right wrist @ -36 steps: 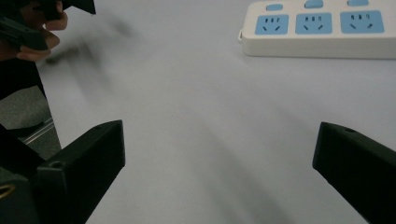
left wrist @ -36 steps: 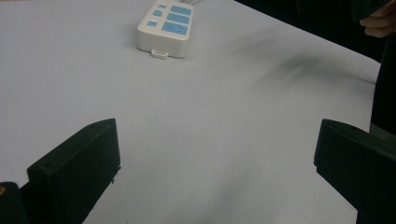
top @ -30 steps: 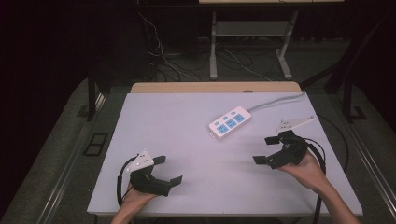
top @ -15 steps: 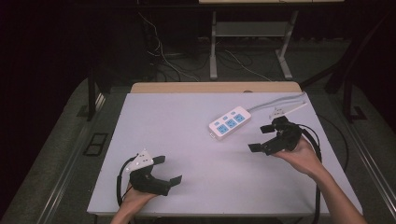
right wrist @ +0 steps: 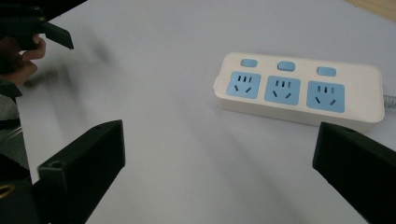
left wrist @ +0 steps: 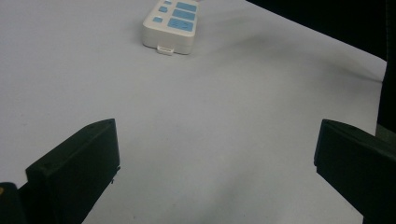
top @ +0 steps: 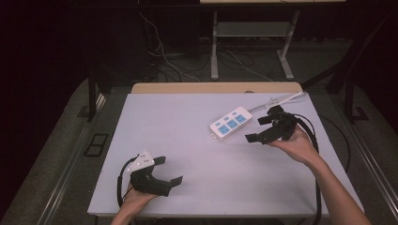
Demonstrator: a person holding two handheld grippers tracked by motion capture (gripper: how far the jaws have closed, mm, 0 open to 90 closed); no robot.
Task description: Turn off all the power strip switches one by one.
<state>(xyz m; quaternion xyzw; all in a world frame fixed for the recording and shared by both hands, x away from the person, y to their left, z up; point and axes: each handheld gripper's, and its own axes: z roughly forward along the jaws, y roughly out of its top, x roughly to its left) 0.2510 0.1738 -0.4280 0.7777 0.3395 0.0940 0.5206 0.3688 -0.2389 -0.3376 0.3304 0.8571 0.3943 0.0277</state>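
Since a moment ago the right gripper (top: pixel 261 128) has slid toward the power strip (top: pixel 231 123), while the left gripper (top: pixel 166 171) has stayed put near the table's (top: pixel 197 108) front left corner, jaws wide and empty. Right of centre lies the white strip with three blue sockets, and the right gripper hovers just beside it, jaws spread wide, gripping nothing.
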